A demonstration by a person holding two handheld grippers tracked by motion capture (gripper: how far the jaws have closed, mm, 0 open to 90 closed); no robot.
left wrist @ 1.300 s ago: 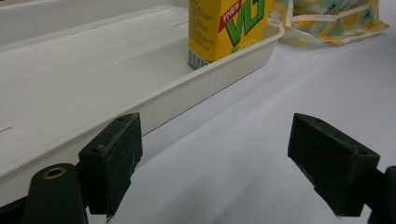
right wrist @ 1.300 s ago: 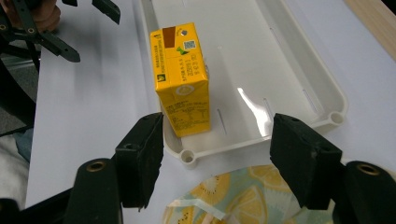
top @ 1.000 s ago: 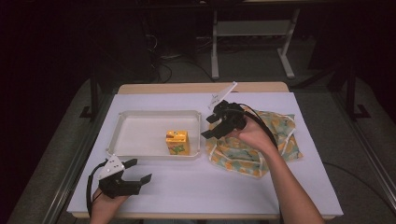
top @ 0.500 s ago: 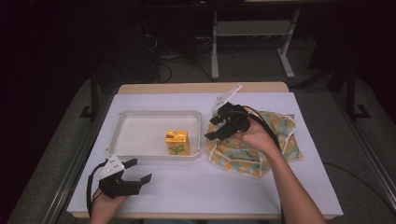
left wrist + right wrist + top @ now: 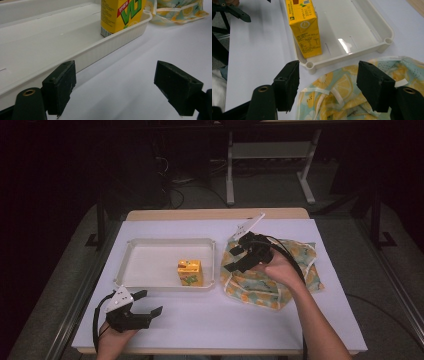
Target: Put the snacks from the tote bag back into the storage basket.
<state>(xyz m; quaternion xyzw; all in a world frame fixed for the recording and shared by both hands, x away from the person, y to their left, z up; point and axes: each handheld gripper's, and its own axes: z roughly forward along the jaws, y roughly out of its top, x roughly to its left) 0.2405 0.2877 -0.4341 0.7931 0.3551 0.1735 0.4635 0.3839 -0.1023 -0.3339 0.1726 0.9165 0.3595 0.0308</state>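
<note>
Left gripper (image 5: pixel 145 310) rests open-fingered on the table (image 5: pixel 210 330). Lemon-tea carton (image 5: pixel 190 272) stands in the tray's (image 5: pixel 150 242) corner. Right gripper (image 5: pixel 240 255) hovers open, empty, over the lemon-print bag (image 5: pixel 295 265); loose fabric could slip or snag.

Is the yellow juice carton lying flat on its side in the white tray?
No, the juice carton stands upright in a corner of the tray.

Black claws (image 5: pixel 150 304), white-topped, cabled
</note>
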